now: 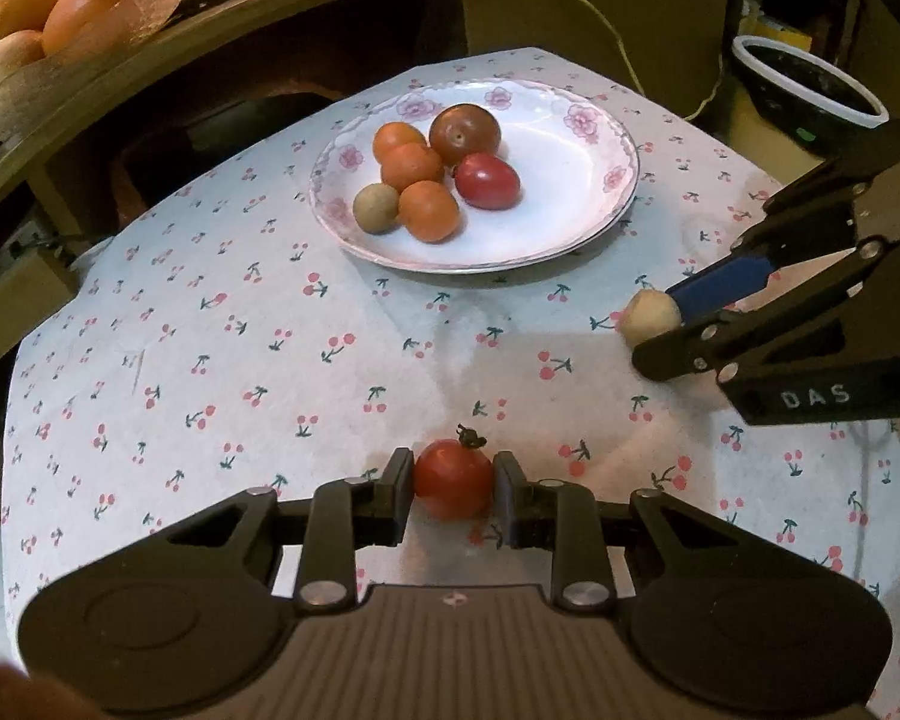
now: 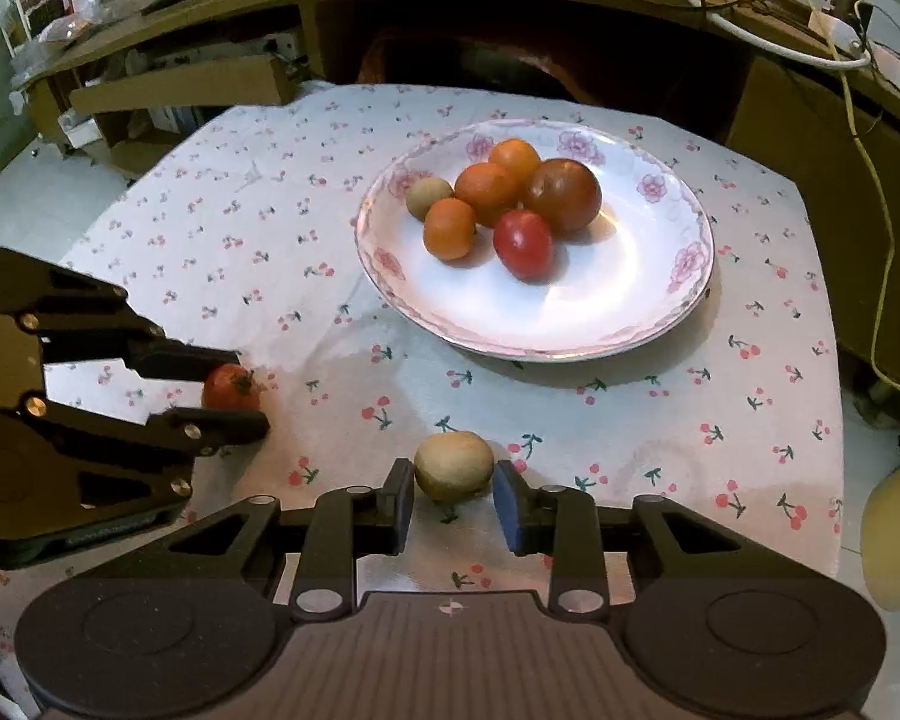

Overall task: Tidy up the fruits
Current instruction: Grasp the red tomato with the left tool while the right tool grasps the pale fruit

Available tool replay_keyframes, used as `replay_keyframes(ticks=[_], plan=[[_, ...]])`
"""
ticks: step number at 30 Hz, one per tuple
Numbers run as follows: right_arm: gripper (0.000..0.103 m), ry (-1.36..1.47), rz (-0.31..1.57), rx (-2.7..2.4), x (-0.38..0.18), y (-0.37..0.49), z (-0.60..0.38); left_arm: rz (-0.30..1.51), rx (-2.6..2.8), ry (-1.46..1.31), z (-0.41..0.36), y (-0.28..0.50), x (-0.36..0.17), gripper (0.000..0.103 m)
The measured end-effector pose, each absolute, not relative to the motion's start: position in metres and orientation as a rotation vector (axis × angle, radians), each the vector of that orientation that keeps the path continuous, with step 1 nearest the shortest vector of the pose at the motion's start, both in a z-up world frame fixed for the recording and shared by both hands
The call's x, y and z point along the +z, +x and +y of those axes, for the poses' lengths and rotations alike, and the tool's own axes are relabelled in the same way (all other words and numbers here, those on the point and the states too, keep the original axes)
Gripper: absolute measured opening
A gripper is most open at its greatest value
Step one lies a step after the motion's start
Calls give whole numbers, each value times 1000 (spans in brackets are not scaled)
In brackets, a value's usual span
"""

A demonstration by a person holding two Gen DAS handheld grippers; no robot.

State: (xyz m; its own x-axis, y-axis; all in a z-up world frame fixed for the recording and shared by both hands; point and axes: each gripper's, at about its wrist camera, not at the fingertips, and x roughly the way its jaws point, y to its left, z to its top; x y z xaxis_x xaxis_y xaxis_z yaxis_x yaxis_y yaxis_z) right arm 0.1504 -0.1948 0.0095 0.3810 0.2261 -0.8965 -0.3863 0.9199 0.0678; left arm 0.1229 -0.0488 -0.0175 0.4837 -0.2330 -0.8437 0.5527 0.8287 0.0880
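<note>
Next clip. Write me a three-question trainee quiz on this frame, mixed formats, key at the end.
1. True or false: the small red tomato with a dark stem lies on the white floral-rimmed plate.
2. Which fruit sits between the right gripper's fingers? A) orange tangerine B) pale tan round fruit C) dark red plum
3. Fill in: the plate holds ___ fruits.

Key
1. False: it sits on the cherry-print tablecloth, between the left gripper's fingers.
2. B: the pale tan round fruit; a gap shows beside the blue-padded finger.
3. Six.

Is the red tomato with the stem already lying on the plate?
No, the red tomato sits on the tablecloth between the left hand-held gripper fingers.
</note>
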Motion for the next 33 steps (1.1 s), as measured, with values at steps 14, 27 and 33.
replay_keyframes(ticks=[14, 27, 33], plan=[[39, -147, 1110, 406, 9, 151, -196, 945, -489, 351, -40, 128, -19, 56], [38, -146, 1114, 401, 9, 152, -197, 942, -508, 342, -43, 128, -19, 45], [30, -158, 1122, 399, 10, 153, -195, 948, -504, 356, -46, 128, -17, 34]])
